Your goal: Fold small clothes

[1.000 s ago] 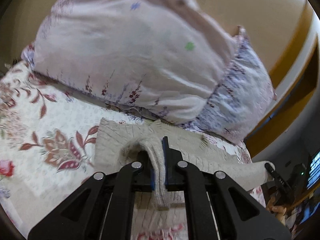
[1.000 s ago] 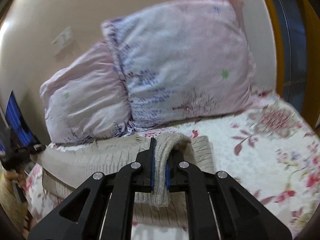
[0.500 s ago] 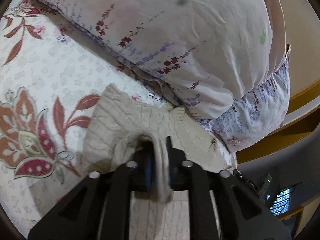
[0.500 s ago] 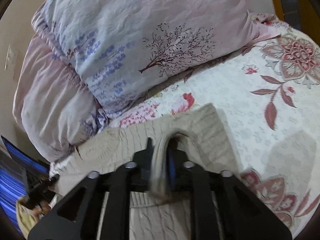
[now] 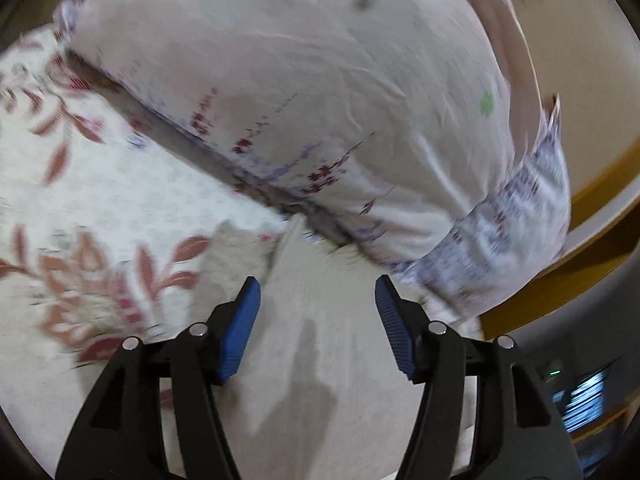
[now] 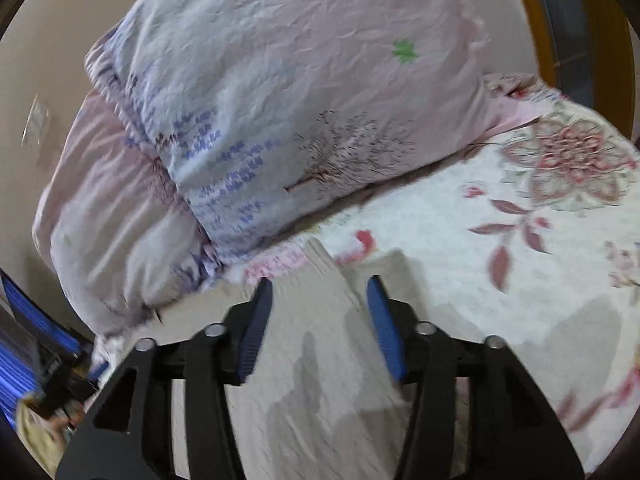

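A beige knitted garment lies flat on the floral bedspread, its far edge close to the pillows. In the left wrist view my left gripper hovers just over it, jaws opening, blue pads apart and nothing pinched between them. The right wrist view shows the same garment under my right gripper. Its jaws are opening too, and the knit lies loose below the pads, not pressed by them. Both views are blurred by motion.
Two large pale floral pillows lean against the beige wall right behind the garment. The bedspread runs on to the right. Beyond the bed's edge stand a lit screen and dark clutter.
Both grippers were shut on a raised fold of the knit. They lowered toward the bed, opened and let it go; the garment now lies flat beneath them.
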Tool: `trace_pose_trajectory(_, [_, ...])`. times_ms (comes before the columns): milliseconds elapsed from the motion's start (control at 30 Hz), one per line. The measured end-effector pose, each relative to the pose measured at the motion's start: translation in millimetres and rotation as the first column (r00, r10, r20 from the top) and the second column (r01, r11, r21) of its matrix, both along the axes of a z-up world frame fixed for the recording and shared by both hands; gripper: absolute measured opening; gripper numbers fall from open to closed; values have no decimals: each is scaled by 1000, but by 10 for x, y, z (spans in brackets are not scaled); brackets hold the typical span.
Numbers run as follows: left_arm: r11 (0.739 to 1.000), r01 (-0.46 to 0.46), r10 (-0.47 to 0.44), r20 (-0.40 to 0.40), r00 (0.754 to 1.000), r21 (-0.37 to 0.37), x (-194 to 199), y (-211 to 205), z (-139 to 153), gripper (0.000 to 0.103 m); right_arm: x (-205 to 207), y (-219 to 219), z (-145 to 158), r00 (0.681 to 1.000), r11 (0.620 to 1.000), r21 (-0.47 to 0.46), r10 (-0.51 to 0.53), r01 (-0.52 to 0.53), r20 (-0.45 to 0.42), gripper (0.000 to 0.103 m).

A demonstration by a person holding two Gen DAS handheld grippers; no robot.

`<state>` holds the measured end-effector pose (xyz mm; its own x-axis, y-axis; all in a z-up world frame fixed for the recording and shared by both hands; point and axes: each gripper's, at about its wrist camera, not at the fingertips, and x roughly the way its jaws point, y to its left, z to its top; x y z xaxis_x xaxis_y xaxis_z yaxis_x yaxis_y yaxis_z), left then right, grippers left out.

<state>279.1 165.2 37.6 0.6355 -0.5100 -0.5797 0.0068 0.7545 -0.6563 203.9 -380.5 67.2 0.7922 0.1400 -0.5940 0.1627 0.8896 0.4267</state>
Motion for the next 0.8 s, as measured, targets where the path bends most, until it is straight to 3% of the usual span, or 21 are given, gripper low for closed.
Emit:
trace_pose_trajectory(200, [981,25,-28,15,999,195,-311,-22,-38,56,-280,33,-157,997,996,-82,43,-48,-60,37])
trace_pose_trajectory(300, [968,34,-38,9,999,249,-409,-34,-86,53,-316,63,-238,995,991,-120,43,-54,-92,36])
trace_pose_trajectory(367, [965,45,-46,-2,999,260,-464,-36,-136,48,-319,83,-290,992,987,-147,42,-59,-115,34])
trace_pose_trajectory(467, [958,57,-52,-25,998,281,-509,-51,-218,36,-314,137,-396,985,977,-196,55,-87,-162,23])
trace_pose_trajectory(533, [954,63,-56,-33,998,292,-528,-62,-255,22,-349,142,-401,986,974,-207,59,-90,-153,12])
trace_pose_trajectory(600, [957,72,-64,-37,997,283,-546,-48,-268,11,-393,131,-384,988,978,-188,64,-90,-142,11])
trace_pose_trajectory(800, [960,84,-78,-31,996,266,-638,5,-241,8,-560,170,-282,992,979,-185,60,-80,-109,10])
